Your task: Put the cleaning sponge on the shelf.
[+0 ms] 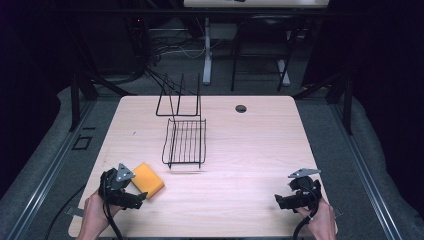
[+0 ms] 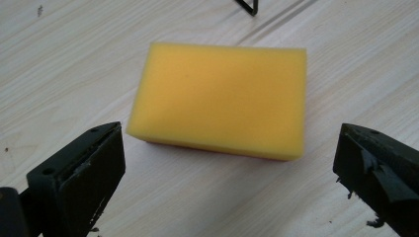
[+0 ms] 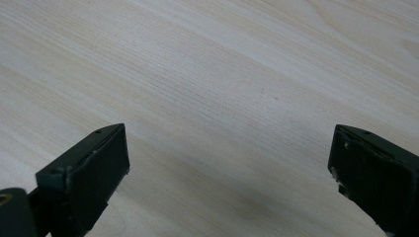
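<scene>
Sponge (image 2: 220, 98) flat on table (image 1: 250, 150), wire rack (image 1: 185, 142) near

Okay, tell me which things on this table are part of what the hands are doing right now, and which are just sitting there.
In the job:
- yellow sponge, flat on the table, just ahead of the open jaws
- left hand-held gripper, open, aimed at it

Just lying about:
- black wire rack, mid-table
- black wire frame standing behind it
- right hand-held gripper, open over bare wooden table

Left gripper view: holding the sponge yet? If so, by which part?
No. The left gripper is open, its jaws short of the yellow sponge, which lies flat on the table. The right gripper is open too, holding nothing.
</scene>
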A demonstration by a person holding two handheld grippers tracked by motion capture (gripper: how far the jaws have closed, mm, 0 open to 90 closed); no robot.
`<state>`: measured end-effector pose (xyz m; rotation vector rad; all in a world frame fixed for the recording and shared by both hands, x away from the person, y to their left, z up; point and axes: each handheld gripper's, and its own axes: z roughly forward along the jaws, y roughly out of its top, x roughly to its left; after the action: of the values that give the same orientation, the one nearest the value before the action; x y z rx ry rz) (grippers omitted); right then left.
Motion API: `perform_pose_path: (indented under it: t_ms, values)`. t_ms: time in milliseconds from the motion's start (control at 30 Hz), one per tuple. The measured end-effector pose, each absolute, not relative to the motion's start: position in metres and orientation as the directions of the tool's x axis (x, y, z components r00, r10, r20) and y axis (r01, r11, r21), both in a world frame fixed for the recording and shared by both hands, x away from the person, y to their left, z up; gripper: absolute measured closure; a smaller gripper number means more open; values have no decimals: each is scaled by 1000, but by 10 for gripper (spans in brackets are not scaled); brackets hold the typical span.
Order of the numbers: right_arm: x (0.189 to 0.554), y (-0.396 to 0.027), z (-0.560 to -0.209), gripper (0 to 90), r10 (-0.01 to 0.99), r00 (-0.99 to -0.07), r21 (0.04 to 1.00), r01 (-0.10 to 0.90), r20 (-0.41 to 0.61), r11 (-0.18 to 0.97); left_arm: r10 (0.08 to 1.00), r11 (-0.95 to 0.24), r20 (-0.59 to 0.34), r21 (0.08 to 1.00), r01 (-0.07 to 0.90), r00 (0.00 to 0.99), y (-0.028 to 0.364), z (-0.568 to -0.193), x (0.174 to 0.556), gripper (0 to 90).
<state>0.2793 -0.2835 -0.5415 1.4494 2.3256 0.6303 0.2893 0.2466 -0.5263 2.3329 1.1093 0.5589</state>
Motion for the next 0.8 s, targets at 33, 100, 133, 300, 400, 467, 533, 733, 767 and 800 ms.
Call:
perform_pose_path:
  t_ms: [33,100,133,300,400,467,533,733,767,800]
  values:
    - [279,-283,-542,22,906,-422,538,756,-35,373,794,-552,153,589,590,589,245,-527,289,0]
    - [279,-282,-543,24,905,-425,543,754,-28,371,789,-557,157,592,583,594,243,-528,289,0]
    - [279,-282,-543,24,905,-425,539,755,-31,373,788,-558,161,593,581,594,241,-528,289,0]
    - [279,-282,-542,26,902,-430,521,760,-45,389,777,-575,167,580,577,607,235,-531,289,0]
    - [279,-280,-543,30,904,-426,534,757,-32,376,767,-592,166,556,583,620,231,-533,291,0]
    - [279,-280,-544,31,905,-425,539,754,-33,374,756,-607,167,541,582,633,228,-533,291,0]
    - [279,-281,-543,31,905,-424,540,754,-33,373,747,-623,176,522,583,641,225,-533,292,0]
    - [278,-281,-542,34,906,-422,540,754,-40,375,736,-645,197,494,583,648,215,-534,302,30]
    - [278,-281,-542,35,907,-419,543,752,-45,374,736,-646,194,487,587,649,214,-535,304,40]
    - [278,-281,-542,34,907,-419,545,752,-40,371,734,-650,194,478,591,651,213,-536,305,52]
